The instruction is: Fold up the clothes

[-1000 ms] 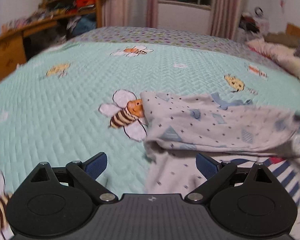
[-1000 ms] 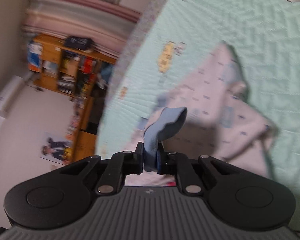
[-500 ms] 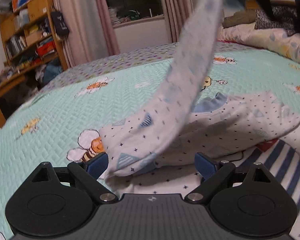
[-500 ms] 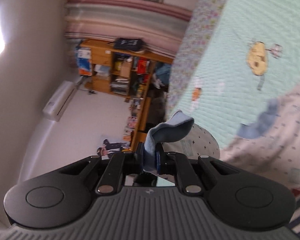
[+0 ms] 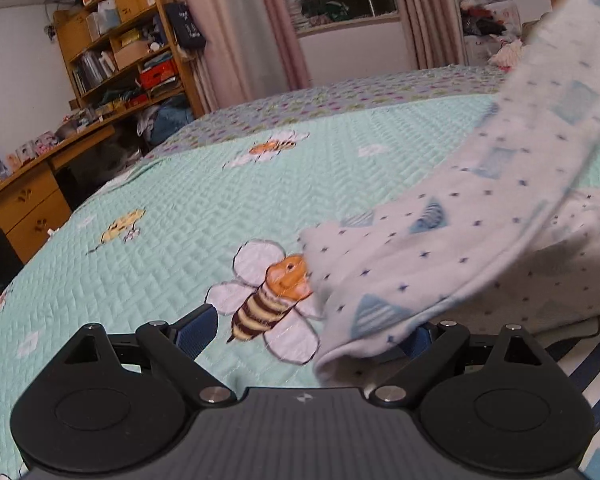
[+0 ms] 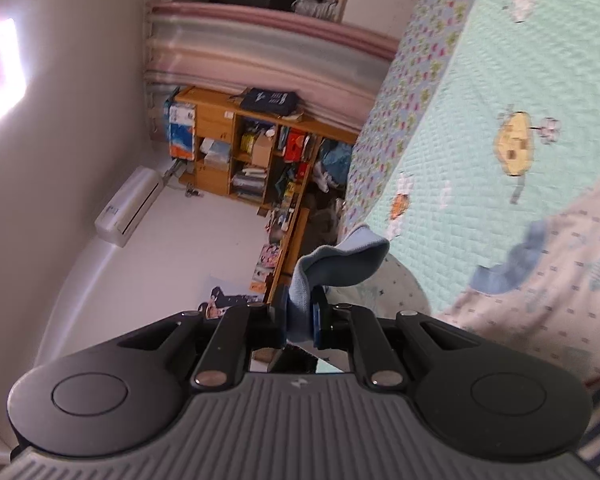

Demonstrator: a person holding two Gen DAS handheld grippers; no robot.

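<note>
Left gripper [image 5: 308, 334] beside draped garment [image 5: 440, 256]

text: none legible | labels: none | numbers: none

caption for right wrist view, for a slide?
Right gripper shut on the garment's blue cuff, lifted above the bee-print quilt.

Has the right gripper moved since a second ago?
Yes. The right gripper, shut on the blue cuff, swung off the mint quilt toward the wooden bookshelf.
</note>
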